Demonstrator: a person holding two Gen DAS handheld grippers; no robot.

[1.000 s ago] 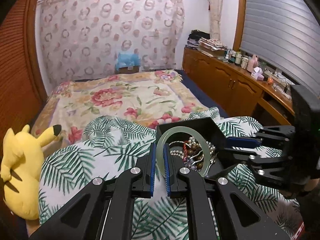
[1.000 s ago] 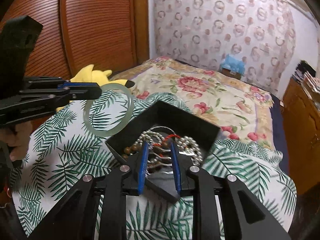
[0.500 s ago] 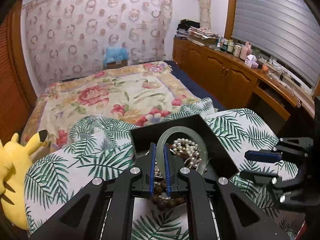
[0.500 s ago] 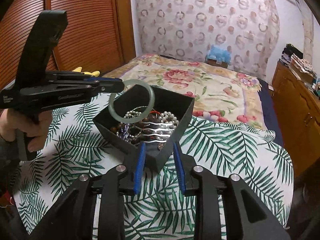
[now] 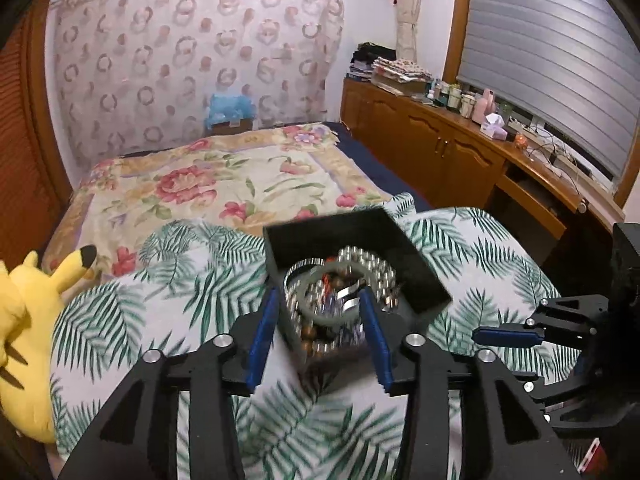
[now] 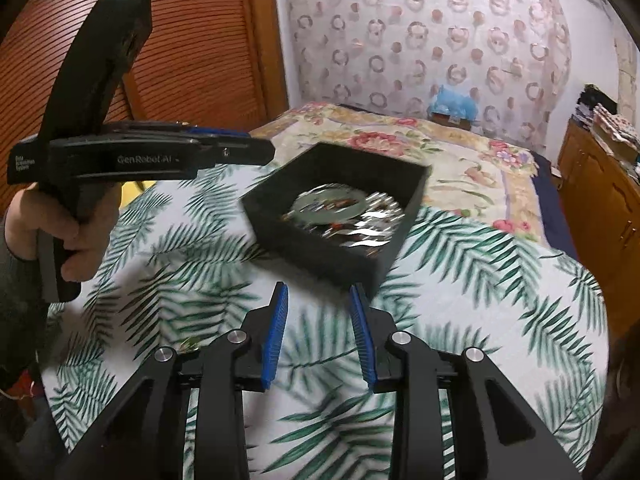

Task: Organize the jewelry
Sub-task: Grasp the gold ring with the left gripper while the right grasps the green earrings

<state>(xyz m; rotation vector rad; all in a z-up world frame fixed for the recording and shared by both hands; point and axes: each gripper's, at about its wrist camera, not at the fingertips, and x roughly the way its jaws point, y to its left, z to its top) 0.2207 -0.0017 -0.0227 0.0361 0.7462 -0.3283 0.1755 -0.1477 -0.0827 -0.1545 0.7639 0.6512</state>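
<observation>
- Step in hand: the green bangle (image 5: 325,294) is lying flat in the black box (image 5: 416,276), on top of the pearls (image 5: 382,276) and other beads; the left gripper (image 5: 318,328) is hanging over the box's near edge, its jaws having just been opening and standing apart with no pad touching the bangle. This reads as the drop into the box, freshly made.
- Box: sitting on the palm-leaf cloth (image 6: 500,280) spread over the bed (image 5: 208,184).
- Right gripper (image 6: 320,332): jaws parted and gripping nothing, low over the cloth just short of the box's near corner.
- Pose: both tools are tilting downward toward the box; a hand (image 6: 60,224) is wrapping the left tool's handle.
- Next move, as a judgement: lifting the left jaws clear without snagging the beads, then finding any piece left outside; none is plainly showing on the cloth.
</observation>
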